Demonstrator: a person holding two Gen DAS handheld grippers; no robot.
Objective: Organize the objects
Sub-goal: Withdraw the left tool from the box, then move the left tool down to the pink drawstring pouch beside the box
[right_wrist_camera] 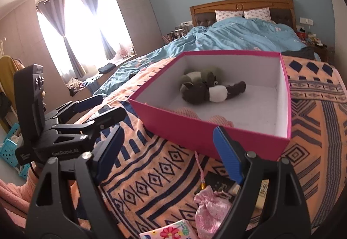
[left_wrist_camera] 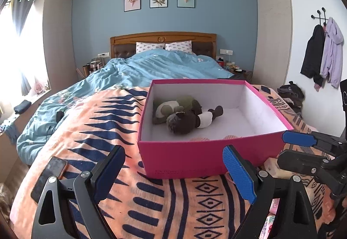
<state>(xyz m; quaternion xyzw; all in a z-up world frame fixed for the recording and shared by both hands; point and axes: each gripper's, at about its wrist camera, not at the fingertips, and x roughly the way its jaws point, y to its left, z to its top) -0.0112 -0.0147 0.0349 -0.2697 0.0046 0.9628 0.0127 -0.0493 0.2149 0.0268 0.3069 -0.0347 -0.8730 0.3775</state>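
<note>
right wrist view: pink pouch (right_wrist_camera: 207,213) just beneath the spread, empty right gripper (right_wrist_camera: 168,153), pink box (right_wrist_camera: 195,132) beyond

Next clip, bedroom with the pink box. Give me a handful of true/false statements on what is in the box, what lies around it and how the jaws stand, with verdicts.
1. The pink box has a lid on. False: it is open at the top.
2. Plush toys lie inside the box. True.
3. The left gripper holds a toy. False: its jaws stand wide with nothing between them.
4. A phone lies on the patterned blanket. True.
5. The pink satin pouch is in the box. False: it lies on the blanket in front of the box, near the right gripper.
</note>
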